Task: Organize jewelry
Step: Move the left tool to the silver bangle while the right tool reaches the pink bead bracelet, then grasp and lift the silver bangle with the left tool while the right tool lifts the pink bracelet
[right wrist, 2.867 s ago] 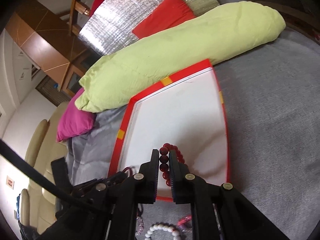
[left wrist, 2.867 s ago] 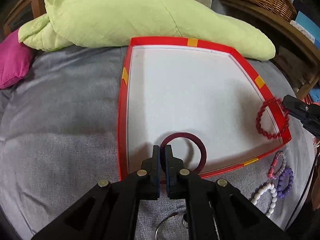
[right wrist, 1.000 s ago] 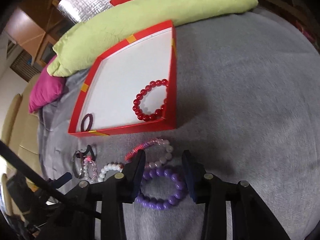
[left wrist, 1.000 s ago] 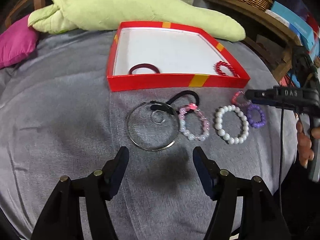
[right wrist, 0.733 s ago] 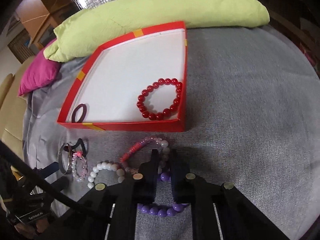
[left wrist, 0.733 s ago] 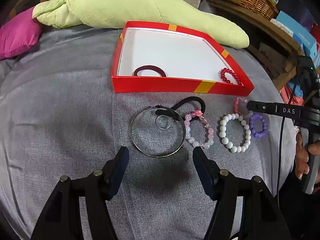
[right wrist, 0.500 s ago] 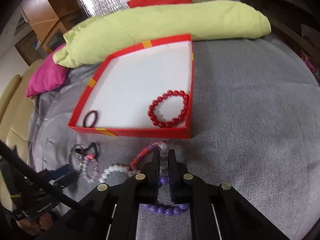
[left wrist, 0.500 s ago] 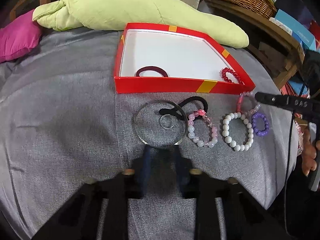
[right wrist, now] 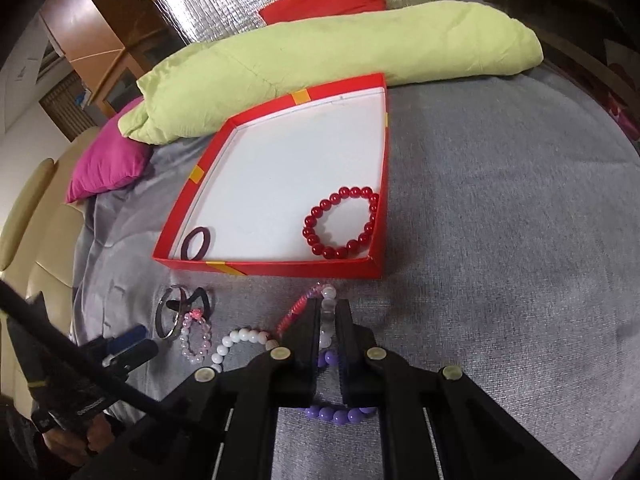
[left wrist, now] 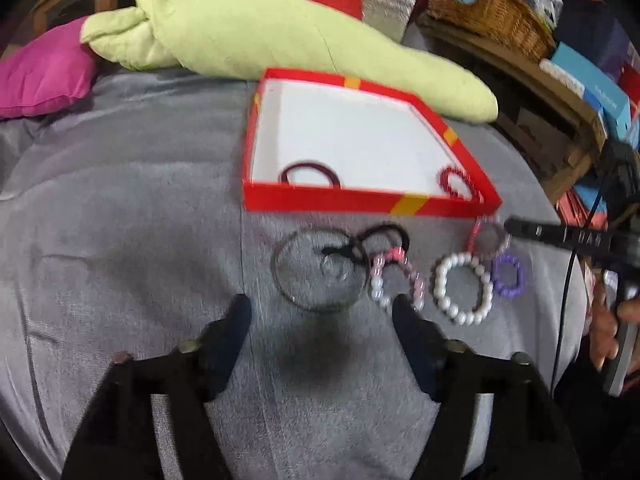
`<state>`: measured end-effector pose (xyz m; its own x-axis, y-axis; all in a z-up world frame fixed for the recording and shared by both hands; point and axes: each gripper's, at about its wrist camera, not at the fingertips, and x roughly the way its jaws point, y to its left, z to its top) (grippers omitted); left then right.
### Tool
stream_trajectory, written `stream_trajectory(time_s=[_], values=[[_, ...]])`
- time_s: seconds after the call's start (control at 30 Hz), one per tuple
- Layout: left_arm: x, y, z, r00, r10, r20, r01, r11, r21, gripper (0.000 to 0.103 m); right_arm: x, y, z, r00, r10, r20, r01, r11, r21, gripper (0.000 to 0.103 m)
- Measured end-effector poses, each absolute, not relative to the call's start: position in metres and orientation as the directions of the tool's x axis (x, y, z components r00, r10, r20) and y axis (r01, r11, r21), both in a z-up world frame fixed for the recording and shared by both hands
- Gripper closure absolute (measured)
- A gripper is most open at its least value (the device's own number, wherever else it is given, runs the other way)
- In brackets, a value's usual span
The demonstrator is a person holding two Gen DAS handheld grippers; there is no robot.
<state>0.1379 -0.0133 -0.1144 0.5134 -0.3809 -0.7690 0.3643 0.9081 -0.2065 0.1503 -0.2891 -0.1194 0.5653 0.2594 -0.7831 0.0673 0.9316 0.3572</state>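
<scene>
A red box (left wrist: pixel 360 200) on the grey cover holds a maroon hair tie (left wrist: pixel 310 172) and a red bead bracelet (right wrist: pixel 344 222). In front of it lie a silver bangle (left wrist: pixel 320 270), a black hair tie (left wrist: pixel 384 236), a pink-and-white bracelet (left wrist: pixel 394 280), a white pearl bracelet (left wrist: pixel 462 288) and a purple bracelet (left wrist: pixel 508 274). My left gripper (left wrist: pixel 320 312) hovers just short of the bangle, its jaws opening with nothing between them. My right gripper (right wrist: pixel 330 312) is shut on a pink-and-clear bead bracelet (right wrist: pixel 326 294) near the box's front right corner.
A long green pillow (left wrist: pixel 280 40) lies behind the box and a pink cushion (left wrist: pixel 40 76) sits at the far left. A wicker basket (left wrist: pixel 492 12) and shelves stand off the right edge. A hand (left wrist: pixel 604 332) holds the right gripper's handle.
My right gripper closed on the pink-and-clear bracelet. My left gripper shut briefly in front of the bangle and has spread wide again. Both grippers stayed in front of the box.
</scene>
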Motion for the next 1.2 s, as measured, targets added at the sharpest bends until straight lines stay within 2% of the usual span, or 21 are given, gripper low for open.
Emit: stream_trajectory(time_s=[0.2,0.27,0.33,0.4,0.5,0.57,0.6,0.63,0.67,0.7,0.83,0.97,1.07,1.2], values=[[0.148,-0.028,-0.123,0.494,-0.334,-0.803,0.372,0.916,-0.153,0.029,0.153,-0.296,-0.123,0.559,0.289,-0.777,0.089,0.911,0.403,0.093],[0.151,-0.031,-0.126,0.487,-0.324,-0.811,0.369,0.918,-0.146,0.029,0.154,-0.303,-0.126,0.555,0.303,-0.774,0.110,0.896,0.430,0.088],[0.155,-0.030,-0.128,0.485,-0.331,-0.809,0.356,0.920,-0.163,0.029,0.156,-0.308,-0.129,0.548,0.318,-0.773,0.130,0.881,0.455,0.071],[0.156,-0.028,-0.129,0.487,-0.346,-0.802,0.347,0.919,-0.186,0.029,0.156,-0.310,-0.131,0.546,0.324,-0.772,0.143,0.873,0.467,0.067],[0.157,-0.028,-0.130,0.489,-0.355,-0.797,0.345,0.918,-0.197,0.029,0.159,-0.307,-0.133,0.544,0.301,-0.783,0.145,0.886,0.441,0.067],[0.156,-0.029,-0.131,0.495,-0.352,-0.794,0.354,0.917,-0.186,0.035,0.164,-0.303,-0.138,0.529,0.280,-0.801,0.154,0.897,0.415,0.067],[0.155,-0.030,-0.131,0.499,-0.342,-0.796,0.358,0.918,-0.170,0.043,0.166,-0.301,-0.141,0.518,0.268,-0.813,0.157,0.904,0.398,0.067],[0.154,-0.030,-0.132,0.502,-0.332,-0.798,0.361,0.919,-0.156,0.048,0.168,-0.297,-0.144,0.504,0.248,-0.827,0.156,0.916,0.370,0.071],[0.154,-0.030,-0.133,0.502,-0.329,-0.800,0.364,0.919,-0.149,0.048,0.169,-0.291,-0.143,0.509,0.211,-0.835,0.144,0.935,0.324,0.077],[0.153,-0.030,-0.133,0.504,-0.329,-0.798,0.366,0.919,-0.148,0.048,0.169,-0.284,-0.141,0.512,0.176,-0.841,0.126,0.953,0.276,0.095],[0.151,-0.029,-0.133,0.509,-0.327,-0.797,0.372,0.918,-0.139,0.048,0.168,-0.269,-0.138,0.519,0.127,-0.845,0.084,0.976,0.199,0.094],[0.149,-0.024,-0.132,0.518,-0.312,-0.796,0.365,0.923,-0.124,0.048,0.164,-0.275,-0.134,0.542,0.133,-0.830,0.096,0.971,0.218,0.094],[0.148,-0.017,-0.130,0.523,-0.315,-0.792,0.358,0.924,-0.132,0.058,0.162,-0.282,-0.131,0.551,0.140,-0.823,0.106,0.966,0.235,0.094],[0.145,-0.010,-0.127,0.534,-0.304,-0.789,0.344,0.931,-0.125,0.058,0.158,-0.286,-0.127,0.561,0.153,-0.813,0.101,0.963,0.252,0.094]])
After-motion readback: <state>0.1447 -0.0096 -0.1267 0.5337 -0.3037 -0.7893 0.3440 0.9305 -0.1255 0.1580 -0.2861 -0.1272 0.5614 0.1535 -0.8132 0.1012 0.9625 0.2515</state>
